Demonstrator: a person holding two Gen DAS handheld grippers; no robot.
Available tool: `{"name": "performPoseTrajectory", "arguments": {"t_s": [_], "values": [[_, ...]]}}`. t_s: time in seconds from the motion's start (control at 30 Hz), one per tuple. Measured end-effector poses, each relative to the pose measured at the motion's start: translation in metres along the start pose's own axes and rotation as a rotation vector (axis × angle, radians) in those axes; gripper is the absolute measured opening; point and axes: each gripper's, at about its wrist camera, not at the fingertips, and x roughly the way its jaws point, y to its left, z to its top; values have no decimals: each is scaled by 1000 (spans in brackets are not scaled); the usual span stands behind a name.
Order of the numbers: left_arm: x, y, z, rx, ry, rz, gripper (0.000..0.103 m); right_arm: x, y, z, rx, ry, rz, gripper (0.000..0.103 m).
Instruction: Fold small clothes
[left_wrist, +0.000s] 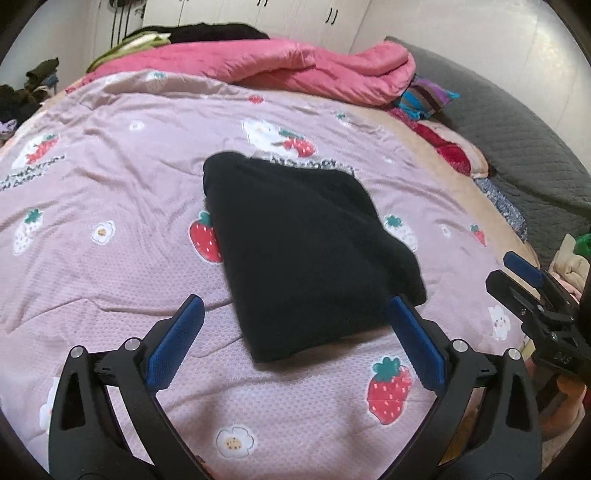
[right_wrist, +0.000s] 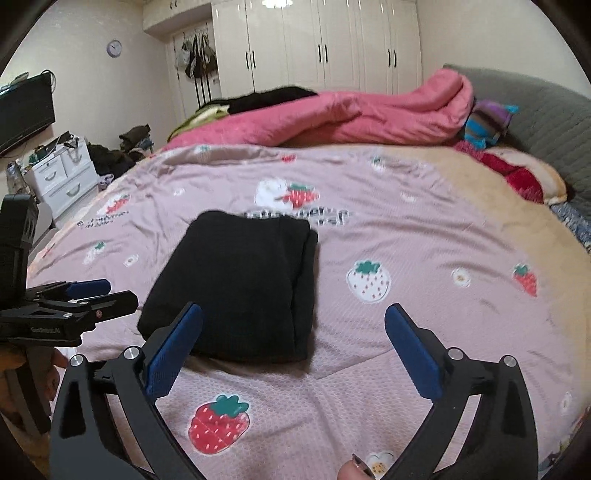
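Note:
A black garment (left_wrist: 306, 251) lies folded into a compact rectangle on the strawberry-print bedspread (left_wrist: 110, 192). My left gripper (left_wrist: 295, 310) is open and empty, its blue pads straddling the fold's near corner just above it. My right gripper (right_wrist: 293, 317) is open and empty, hovering at the near right edge of the same black garment (right_wrist: 240, 284). The right gripper also shows at the right edge of the left wrist view (left_wrist: 517, 273). The left gripper shows at the left edge of the right wrist view (right_wrist: 92, 291).
A pink quilt (left_wrist: 280, 62) is bunched at the far side of the bed, with dark clothes behind it. A grey headboard (left_wrist: 517, 129) and a striped pillow (left_wrist: 424, 96) are at the right. A white drawer unit (right_wrist: 62, 177) and TV (right_wrist: 22, 110) stand left.

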Motion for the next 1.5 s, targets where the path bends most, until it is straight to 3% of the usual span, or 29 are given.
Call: {"name": "performPoseTrajectory", "arguments": {"t_s": [0.37,0.9,1.23,1.5], "values": [[-48,-12,-12,42,-93,-6,94,-45,15,-10,-9,-78,-24,99],[-76,0,-59,77,-123,-10,94,-69,32,-49,47,-144,-94,99],[-74,18,-93,56,-118,11,94,-74,43,-77,82,-135,-89,99],[-63,29,-109,30,-86,31,94,-56,49,-99,80,-43,-65,99]]}}
